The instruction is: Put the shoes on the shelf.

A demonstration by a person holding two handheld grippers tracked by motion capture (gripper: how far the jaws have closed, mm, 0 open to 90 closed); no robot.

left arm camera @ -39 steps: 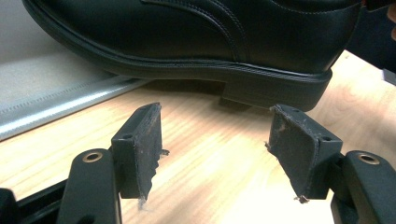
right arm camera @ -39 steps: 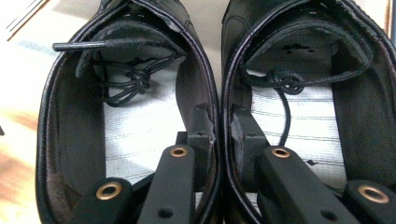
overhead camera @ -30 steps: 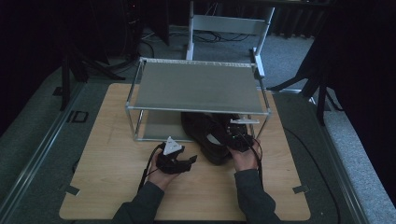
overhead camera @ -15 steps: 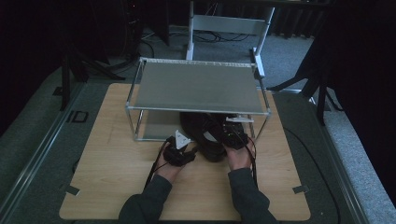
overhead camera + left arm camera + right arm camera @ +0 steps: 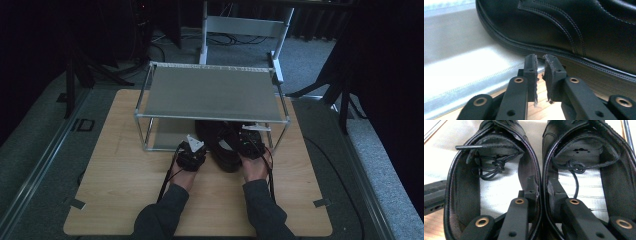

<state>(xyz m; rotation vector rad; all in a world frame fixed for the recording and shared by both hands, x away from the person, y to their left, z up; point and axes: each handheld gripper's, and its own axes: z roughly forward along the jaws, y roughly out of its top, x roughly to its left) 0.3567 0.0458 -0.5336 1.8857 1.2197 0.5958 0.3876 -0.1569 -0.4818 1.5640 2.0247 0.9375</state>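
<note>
A pair of black leather shoes [image 5: 225, 145] sits side by side on the wooden worktop [image 5: 120, 185], toes under the front edge of a metal rack [image 5: 210, 92], heels toward the person. In the right gripper view the left shoe [image 5: 491, 182] and right shoe [image 5: 589, 177] lie open-topped, laces knotted inside, their inner walls pressed together.

The right gripper [image 5: 541, 188] has one finger inside each shoe, the fingers [image 5: 531, 187] nearly closed and pinching both inner walls between them. In the high view it rests at the shoes' right heel [image 5: 252, 145], held by the right hand [image 5: 256, 167].

The left gripper [image 5: 540, 62] is beside the pair's left side, its tips just at the sole edge of the shoe [image 5: 564, 27]; its fingers [image 5: 531, 72] stand a narrow gap apart with nothing between them. In the high view it sits [image 5: 191, 154] just left of the shoes, at the rack's lower shelf [image 5: 162, 137].
</note>
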